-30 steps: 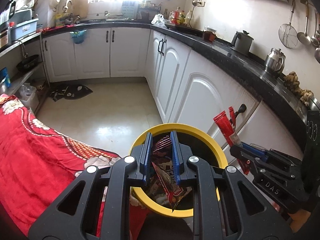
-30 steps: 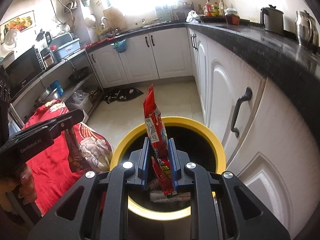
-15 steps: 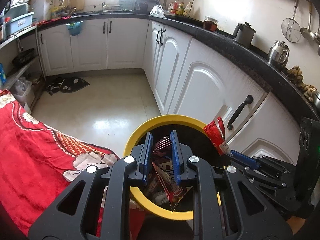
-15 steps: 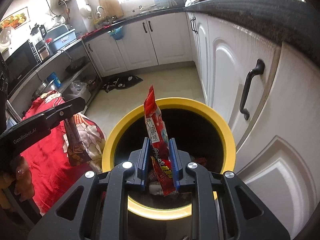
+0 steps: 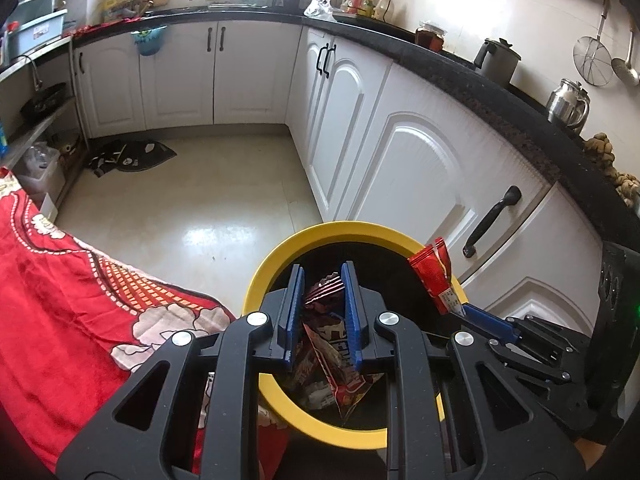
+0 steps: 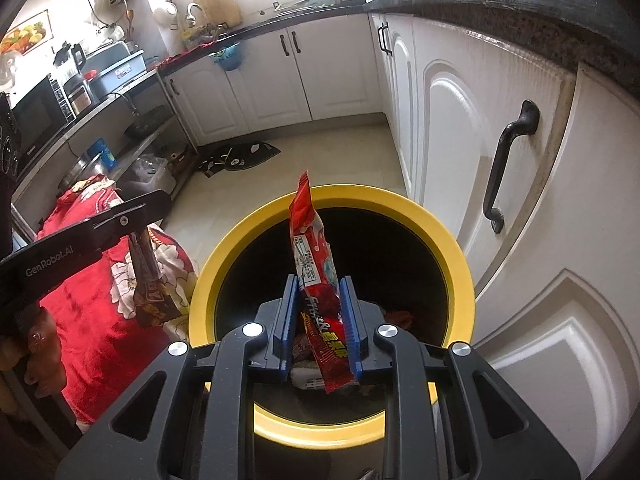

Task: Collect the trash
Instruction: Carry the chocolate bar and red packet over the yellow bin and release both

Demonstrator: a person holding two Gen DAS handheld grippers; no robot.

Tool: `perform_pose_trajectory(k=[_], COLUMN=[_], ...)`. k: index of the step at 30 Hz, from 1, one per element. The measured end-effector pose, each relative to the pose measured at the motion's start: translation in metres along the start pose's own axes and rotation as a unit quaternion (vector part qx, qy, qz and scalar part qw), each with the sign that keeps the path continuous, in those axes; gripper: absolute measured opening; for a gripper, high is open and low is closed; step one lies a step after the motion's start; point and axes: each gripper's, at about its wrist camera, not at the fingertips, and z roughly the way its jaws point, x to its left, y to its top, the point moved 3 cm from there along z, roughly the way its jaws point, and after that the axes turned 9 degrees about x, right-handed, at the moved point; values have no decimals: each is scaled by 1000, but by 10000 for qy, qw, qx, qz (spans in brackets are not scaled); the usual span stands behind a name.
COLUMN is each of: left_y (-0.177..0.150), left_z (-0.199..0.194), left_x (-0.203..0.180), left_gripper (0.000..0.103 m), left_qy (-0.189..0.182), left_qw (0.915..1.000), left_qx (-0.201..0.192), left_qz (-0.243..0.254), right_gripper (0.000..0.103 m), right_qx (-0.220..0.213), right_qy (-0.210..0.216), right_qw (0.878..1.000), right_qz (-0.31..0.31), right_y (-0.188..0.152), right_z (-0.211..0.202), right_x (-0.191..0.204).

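Both grippers are hanging over the yellow-rimmed bin [image 6: 460, 264]. Left gripper [image 5: 322, 312] is pinching a dark brown wrapper [image 5: 344, 376]: crumpled top poking up between the blue pads [image 5: 351, 320], the rest dangling below them over the bin's mouth. Right gripper [image 6: 318, 316] is clamping a red snack packet [image 6: 310, 240] near its lower end; most of the packet is sticking up past the fingertips, tail hanging below. More wrappers [image 6: 308, 380] are lying inside the bin. Red floral cloth [image 5: 60, 300] is sitting just left of the bin.
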Motion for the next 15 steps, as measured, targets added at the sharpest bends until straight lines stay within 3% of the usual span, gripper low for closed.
perform_pose_trajectory(k=[5, 7, 15], left_y=[-1, -3, -5], left_z=[4, 5, -3], left_x=[3, 4, 16], left_gripper=[23, 33, 52], left_qy=[19, 15, 182], left_qw=[10000, 9999, 9994], left_qx=[67, 93, 138], left_qz=[-67, -85, -248], right_gripper=[30, 34, 47], right_qx=[30, 43, -23], right_qy=[-50, -52, -114], right_qw=[10000, 10000, 9999], right_qz=[53, 71, 111], right_y=[0, 0, -2], right_z=[1, 1, -6], right_x=[-4, -4, -7])
